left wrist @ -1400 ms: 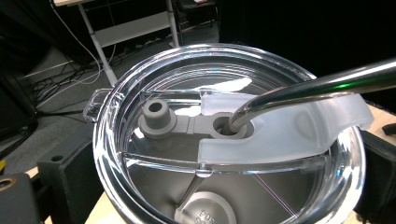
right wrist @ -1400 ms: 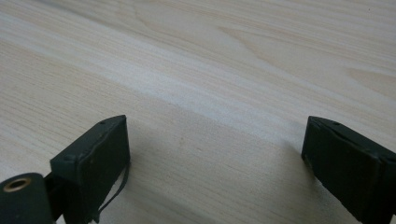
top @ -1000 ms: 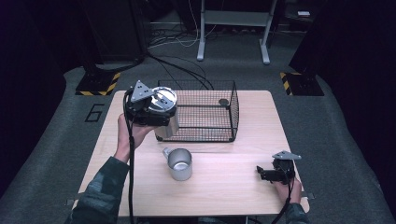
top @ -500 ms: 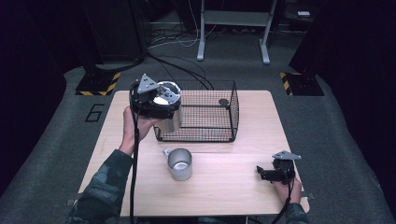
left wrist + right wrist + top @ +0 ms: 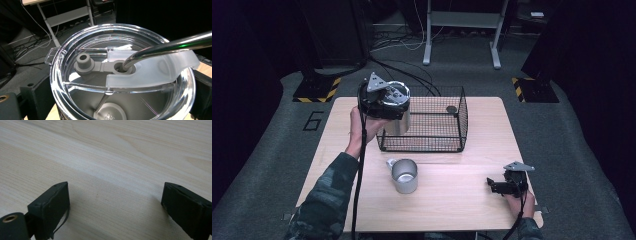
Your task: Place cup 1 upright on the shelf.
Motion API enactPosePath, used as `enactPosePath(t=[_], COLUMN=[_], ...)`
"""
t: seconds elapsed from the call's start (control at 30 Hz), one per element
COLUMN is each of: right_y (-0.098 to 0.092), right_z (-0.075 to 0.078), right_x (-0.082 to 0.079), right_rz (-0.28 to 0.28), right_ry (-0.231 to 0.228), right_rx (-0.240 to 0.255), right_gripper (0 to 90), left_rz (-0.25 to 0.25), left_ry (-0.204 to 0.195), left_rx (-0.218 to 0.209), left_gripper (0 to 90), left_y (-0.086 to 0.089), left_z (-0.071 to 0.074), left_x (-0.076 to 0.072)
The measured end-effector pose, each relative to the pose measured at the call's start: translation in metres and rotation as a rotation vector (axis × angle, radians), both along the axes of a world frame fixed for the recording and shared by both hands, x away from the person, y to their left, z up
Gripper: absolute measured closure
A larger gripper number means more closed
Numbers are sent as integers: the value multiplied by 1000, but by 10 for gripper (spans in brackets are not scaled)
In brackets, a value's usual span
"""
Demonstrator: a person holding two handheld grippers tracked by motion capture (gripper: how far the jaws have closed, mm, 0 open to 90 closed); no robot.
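The left gripper (image 5: 384,100) holds the cup (image 5: 398,117) upright in its jaws, over the basket's (image 5: 460,117) left edge. The right gripper (image 5: 497,186) rests on the table (image 5: 462,200), jaws wide.

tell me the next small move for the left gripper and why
Probably carry the tumbler a little further right, then lower it into the wire basket. The left gripper holds it lifted at the basket's left wall; the right gripper rests open on the table.

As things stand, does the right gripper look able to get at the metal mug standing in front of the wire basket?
Probably yes. The right gripper rests on the table with its jaws apart and nothing between them, and only bare wood lies between it and the metal mug. The left gripper holds a tumbler up by the wire basket.
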State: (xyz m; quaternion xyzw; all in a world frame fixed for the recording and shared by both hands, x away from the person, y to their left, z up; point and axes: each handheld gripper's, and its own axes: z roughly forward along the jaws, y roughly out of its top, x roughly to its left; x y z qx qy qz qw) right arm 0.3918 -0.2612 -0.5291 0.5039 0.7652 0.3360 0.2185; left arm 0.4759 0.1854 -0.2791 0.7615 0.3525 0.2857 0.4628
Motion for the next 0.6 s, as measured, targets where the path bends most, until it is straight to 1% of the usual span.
enactPosePath(t=[0.13, 0.2, 0.4, 0.6], right_y=[0, 0, 0, 0], right_z=[0, 0, 0, 0], right_x=[0, 0, 0, 0], right_rz=[2, 2, 2, 2], right_ry=[-2, -2, -2, -2], right_rx=[0, 0, 1, 1], right_gripper=[83, 84, 85, 85], left_rz=[0, -1, 2, 14], left_ry=[-1, -6, 6, 13], left_rx=[-2, 4, -6, 6], left_gripper=[38, 38, 38, 38], left_y=[-4, -6, -9, -10], left_z=[-1, -2, -5, -4], left_x=[5, 8, 18, 26])
